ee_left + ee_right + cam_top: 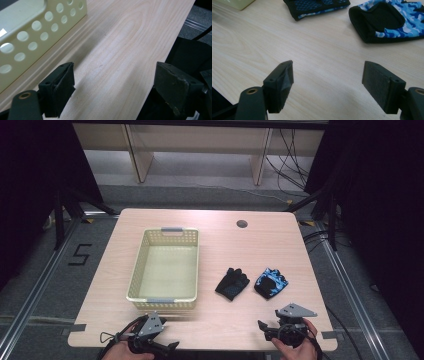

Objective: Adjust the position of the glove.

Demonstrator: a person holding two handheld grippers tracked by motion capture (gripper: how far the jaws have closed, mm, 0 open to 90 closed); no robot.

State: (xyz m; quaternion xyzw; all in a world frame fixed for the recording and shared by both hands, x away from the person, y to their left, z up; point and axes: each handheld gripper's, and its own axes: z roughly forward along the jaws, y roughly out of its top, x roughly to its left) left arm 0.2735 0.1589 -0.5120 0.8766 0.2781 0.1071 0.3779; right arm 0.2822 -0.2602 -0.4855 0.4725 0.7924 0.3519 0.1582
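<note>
Pale wood-grain table [210,227], dark curtains either side, and both tools wait at the near edge. Left gripper [112,87], jaws spread wide, sits just beside the cream perforated basket [165,265]; right gripper [328,86], jaws also spread wide, faces the two gloves. The black glove [232,283] and blue camouflage glove [270,282] lie side by side, right of the basket. The risk, I'd say: soft, floppy fabric could bunch or slip from a shallow pinch, or snag on the basket's holed rim.
</note>
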